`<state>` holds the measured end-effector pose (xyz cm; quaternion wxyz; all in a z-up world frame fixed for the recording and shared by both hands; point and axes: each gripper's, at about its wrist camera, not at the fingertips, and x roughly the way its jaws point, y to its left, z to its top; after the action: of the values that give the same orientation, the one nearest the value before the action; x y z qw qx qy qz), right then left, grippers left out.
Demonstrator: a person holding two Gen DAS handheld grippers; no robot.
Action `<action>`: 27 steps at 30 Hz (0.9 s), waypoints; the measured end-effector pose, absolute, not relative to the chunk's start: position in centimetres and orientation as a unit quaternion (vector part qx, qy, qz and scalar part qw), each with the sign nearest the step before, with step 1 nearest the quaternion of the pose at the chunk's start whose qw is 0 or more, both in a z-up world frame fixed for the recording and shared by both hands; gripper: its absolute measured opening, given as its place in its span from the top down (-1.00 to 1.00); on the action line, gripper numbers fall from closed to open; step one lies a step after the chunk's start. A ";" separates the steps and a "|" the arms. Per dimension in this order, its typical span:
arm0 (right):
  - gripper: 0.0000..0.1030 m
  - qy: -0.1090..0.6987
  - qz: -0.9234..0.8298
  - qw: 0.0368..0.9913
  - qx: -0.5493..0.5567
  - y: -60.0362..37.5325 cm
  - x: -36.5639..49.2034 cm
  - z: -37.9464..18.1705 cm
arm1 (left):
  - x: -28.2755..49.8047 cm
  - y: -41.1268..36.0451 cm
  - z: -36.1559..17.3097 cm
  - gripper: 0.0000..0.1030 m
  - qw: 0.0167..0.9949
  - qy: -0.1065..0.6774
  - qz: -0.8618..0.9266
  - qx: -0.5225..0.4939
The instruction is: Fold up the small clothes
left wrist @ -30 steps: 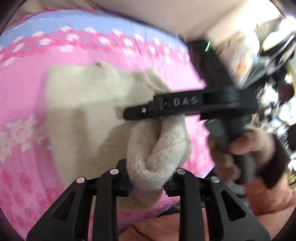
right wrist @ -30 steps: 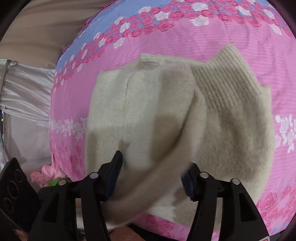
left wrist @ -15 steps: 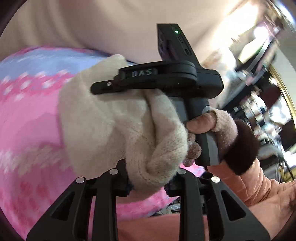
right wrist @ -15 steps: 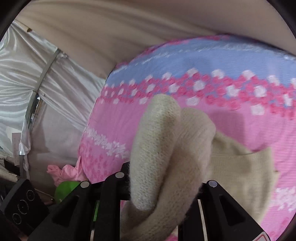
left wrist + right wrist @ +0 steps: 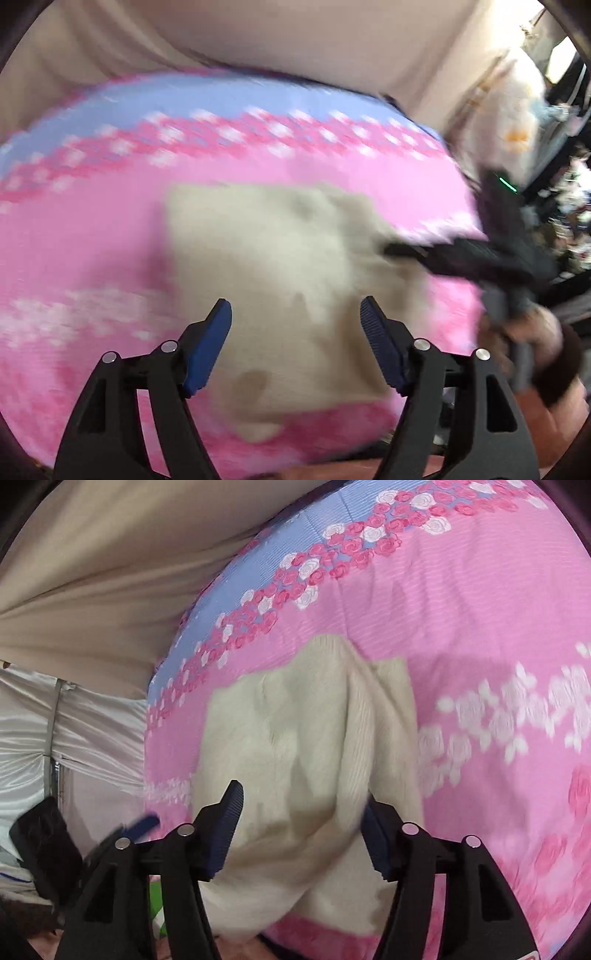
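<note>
The left claw (image 5: 295, 321) stands spread wide with nothing between its blue pads (image 5: 207, 350), hanging just above the near half of the cream knit garment (image 5: 280, 280). The right claw (image 5: 301, 823) is likewise parted; a raised fold of the knit (image 5: 295, 760) bulges up between its jaws and brushes the right-hand pad, but nothing is pinched.

The garment lies straight ahead of both claws, near the front edge of the bed (image 5: 461, 620), its long axis running from that edge toward the far blue-and-rose border. In the right wrist view a ribbed strip lies doubled along its right side, and the lump nearest the claw is not flat. In my judgement that loose hump is what the next move turns on, and the right claw is the nearer to it, already astride it.

Counted: one garment, two claws, one bed with its pink floral cover. The left wrist view is motion-blurred, so finer folds there cannot be told.
</note>
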<state>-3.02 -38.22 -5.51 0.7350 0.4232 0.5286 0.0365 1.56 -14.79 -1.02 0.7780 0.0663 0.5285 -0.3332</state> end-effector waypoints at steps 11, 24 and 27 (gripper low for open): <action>-0.26 0.535 0.037 0.700 0.471 -35.0 -4.8 -6.5 | 5.8 -13.8 -3.2 -0.36 0.782 0.556 -0.271 0.077; 0.45 0.580 0.026 0.741 0.337 -31.2 -2.9 -5.4 | 5.7 -11.9 -4.1 -0.36 0.782 0.564 -0.254 0.075; 0.52 0.499 0.102 0.771 0.383 -32.0 -4.1 -0.4 | 5.8 -10.9 -4.1 -0.36 0.783 0.567 -0.245 0.070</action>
<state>-4.08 -31.98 -0.43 0.7709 0.3830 0.4986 0.1021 5.83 -10.92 -4.05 0.7832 0.0703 0.5670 -0.2454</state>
